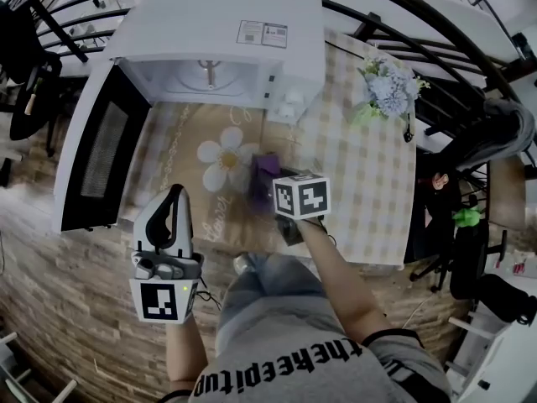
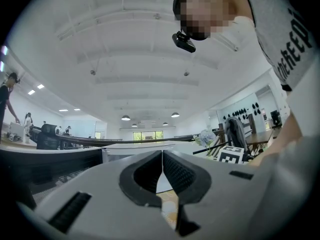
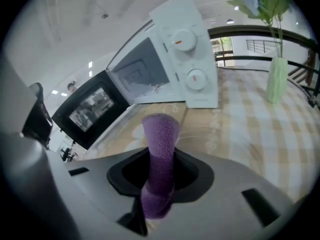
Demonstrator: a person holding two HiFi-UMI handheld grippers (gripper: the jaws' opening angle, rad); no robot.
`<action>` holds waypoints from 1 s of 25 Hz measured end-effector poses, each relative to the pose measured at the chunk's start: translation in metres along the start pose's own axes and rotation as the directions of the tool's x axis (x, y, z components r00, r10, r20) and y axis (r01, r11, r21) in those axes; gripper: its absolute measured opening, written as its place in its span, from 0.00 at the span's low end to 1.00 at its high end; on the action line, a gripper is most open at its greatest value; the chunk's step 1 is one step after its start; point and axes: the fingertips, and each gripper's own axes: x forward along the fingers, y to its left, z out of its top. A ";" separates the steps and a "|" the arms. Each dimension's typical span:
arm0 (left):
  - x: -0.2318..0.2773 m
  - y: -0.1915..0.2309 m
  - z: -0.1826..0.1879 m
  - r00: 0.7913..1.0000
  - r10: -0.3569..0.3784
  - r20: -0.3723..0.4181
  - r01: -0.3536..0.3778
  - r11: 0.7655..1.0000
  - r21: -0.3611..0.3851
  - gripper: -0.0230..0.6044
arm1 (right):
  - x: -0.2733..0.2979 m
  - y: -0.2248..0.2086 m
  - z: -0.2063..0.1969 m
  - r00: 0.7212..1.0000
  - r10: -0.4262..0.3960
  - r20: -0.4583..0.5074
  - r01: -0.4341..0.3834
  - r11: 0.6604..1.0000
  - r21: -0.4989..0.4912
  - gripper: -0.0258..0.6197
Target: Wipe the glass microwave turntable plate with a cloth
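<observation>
While the left arm hangs low off the table's edge, the left gripper (image 1: 174,196) points toward the open microwave (image 1: 222,36). The right arm reaches over the checked table (image 1: 369,183), its right gripper (image 1: 273,183) above a daisy print (image 1: 222,158). In the left gripper view the jaws press together on nothing, aimed up at a white ceiling. In the right gripper view the jaws pinch a purple cloth (image 3: 160,154) standing upright. The glass plate cannot be made out for sure.
</observation>
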 end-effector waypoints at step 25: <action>-0.013 -0.008 0.011 1.000 -0.006 0.027 0.006 1.000 -0.008 0.05 | -0.002 -0.036 -0.038 0.987 -0.153 -0.058 0.143 0.979 -0.149 0.21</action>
